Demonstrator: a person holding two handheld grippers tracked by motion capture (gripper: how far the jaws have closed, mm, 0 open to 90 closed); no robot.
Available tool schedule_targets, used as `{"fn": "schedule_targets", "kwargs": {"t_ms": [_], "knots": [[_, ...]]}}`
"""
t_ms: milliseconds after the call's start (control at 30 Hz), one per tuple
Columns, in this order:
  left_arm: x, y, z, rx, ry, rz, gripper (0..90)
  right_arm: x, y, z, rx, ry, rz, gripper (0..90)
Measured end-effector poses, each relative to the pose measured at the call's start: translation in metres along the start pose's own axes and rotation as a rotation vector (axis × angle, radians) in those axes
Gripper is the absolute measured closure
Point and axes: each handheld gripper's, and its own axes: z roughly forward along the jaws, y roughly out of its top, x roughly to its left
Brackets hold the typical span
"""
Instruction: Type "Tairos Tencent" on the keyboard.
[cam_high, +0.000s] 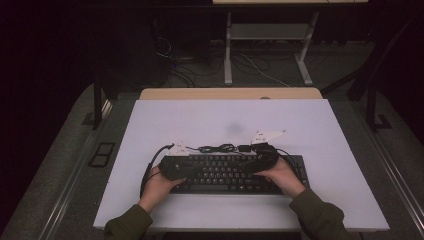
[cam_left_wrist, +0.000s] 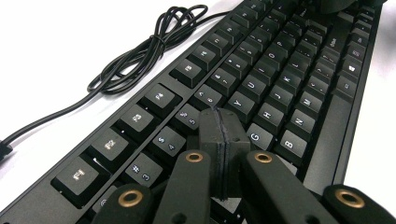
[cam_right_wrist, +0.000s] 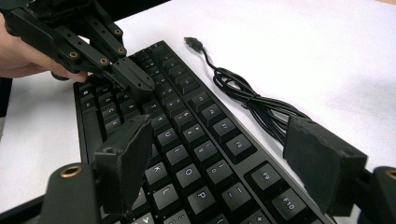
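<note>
L tongs (cam_left_wrist: 219, 140) together over keyboard (cam_left_wrist: 280, 79); R tongs (cam_right_wrist: 224, 158) apart; cable (cam_left_wrist: 140, 56) along far edge.

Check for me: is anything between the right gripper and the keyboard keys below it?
Nothing visible. The right gripper hangs open right over the keyboard, with bare keys between its jaws. The bundled cable lies beside the keyboard on the table, and the shut left gripper sits farther along.
</note>
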Motion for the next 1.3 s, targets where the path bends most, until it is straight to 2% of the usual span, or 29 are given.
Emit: {"fn": "schedule_targets", "kwargs": {"t_ms": [400, 700, 867, 1100, 1300], "knots": [[-0.004, 0.004, -0.010, -0.039, -0.009, 0.007, 89.1, 0.000, 0.000, 0.000, -0.001, 0.001, -0.001, 23.4], [-0.002, 0.002, -0.019, -0.066, -0.008, -0.015, 78.4, -0.001, 0.000, -0.001, -0.006, 0.000, 0.000, 23.4], [0.000, -0.001, -0.024, -0.073, -0.014, -0.022, 67.9, -0.001, 0.000, -0.001, -0.007, 0.001, 0.003, 23.4], [0.003, -0.006, -0.029, -0.087, -0.013, -0.032, 41.8, -0.001, 0.000, -0.002, -0.006, -0.002, 0.011, 23.4], [0.003, -0.007, -0.030, -0.083, 0.015, -0.006, 26.9, -0.001, 0.000, -0.002, -0.008, 0.000, 0.009, 23.4]]}}
